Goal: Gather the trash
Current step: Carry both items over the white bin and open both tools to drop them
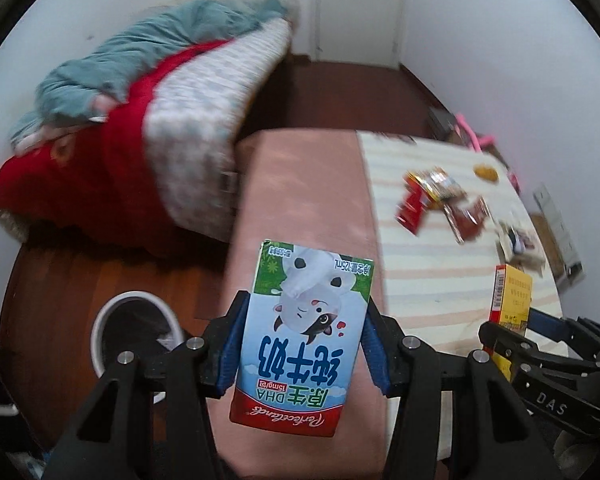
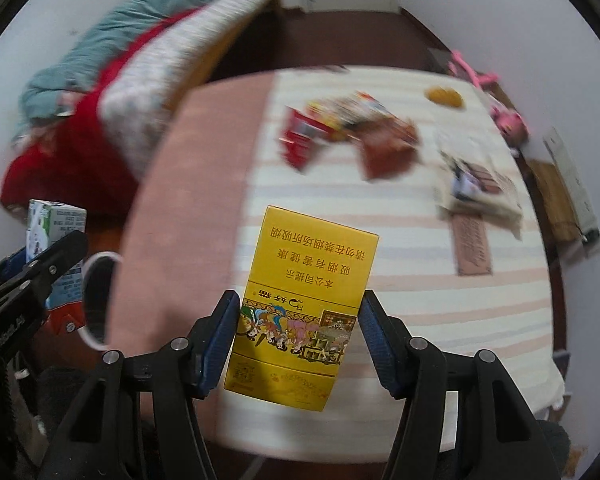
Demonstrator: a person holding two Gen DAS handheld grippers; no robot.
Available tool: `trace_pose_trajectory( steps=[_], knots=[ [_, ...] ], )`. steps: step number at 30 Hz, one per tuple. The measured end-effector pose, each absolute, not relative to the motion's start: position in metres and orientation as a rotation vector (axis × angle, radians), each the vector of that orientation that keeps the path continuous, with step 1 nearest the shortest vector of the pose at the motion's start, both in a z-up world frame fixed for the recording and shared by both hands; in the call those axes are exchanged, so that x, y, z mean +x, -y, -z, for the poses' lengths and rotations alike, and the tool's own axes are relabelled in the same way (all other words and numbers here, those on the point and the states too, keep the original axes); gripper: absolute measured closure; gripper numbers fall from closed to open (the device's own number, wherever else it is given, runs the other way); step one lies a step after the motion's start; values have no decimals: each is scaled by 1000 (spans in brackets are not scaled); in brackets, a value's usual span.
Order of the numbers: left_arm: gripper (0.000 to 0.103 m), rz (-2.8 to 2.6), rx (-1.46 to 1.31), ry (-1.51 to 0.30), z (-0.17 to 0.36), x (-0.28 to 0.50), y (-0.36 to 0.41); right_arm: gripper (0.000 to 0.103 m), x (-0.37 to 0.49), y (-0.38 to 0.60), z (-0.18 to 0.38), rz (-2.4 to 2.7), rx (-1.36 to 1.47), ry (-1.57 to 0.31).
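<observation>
My left gripper (image 1: 305, 303) is shut on a small blue and white milk carton (image 1: 300, 360) with a cartoon cow, held upside down above the pink cloth's edge. In the right wrist view that carton (image 2: 56, 220) shows at the far left, between the left gripper's fingers (image 2: 56, 256). My right gripper (image 2: 300, 297) is shut on a yellow cigarette box (image 2: 312, 252), lifted above the striped cloth. In the left wrist view the yellow box (image 1: 512, 296) stands at the right edge. A white-rimmed bin (image 1: 100, 320) with a dark inside sits on the floor, below and left of the carton.
On the striped tablecloth (image 2: 380, 320) lie red snack wrappers (image 2: 300, 140), an orange lump (image 2: 444, 96) and a pile of papers (image 2: 476, 188). A pink cloth (image 1: 300, 184) covers the table's left part. A bed with red and teal bedding (image 1: 100, 128) stands behind.
</observation>
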State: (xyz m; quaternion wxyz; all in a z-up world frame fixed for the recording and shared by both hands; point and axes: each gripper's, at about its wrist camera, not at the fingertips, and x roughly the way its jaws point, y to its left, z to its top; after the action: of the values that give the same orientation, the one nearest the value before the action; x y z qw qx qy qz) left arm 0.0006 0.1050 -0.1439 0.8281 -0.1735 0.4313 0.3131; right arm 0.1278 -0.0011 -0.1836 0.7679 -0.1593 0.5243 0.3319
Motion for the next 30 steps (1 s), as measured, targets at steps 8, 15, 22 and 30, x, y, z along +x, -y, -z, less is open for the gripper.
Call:
trace_pose_trajectory(
  steps=[8, 15, 22, 30],
  knots=[
    [55, -809, -402, -827, 113, -91, -173, 41, 43, -74, 144, -929, -375, -1078],
    [55, -928, -449, -814, 111, -156, -230, 41, -19, -162, 141, -1100, -434, -1072],
    [55, -954, -630, -867, 153, -203, -304, 41, -65, -256, 189, -1185, -530, -1150],
    [54, -848, -892, -1035, 260, -223, -386, 41, -81, -339, 300, -1157, -643, -1380]
  ],
)
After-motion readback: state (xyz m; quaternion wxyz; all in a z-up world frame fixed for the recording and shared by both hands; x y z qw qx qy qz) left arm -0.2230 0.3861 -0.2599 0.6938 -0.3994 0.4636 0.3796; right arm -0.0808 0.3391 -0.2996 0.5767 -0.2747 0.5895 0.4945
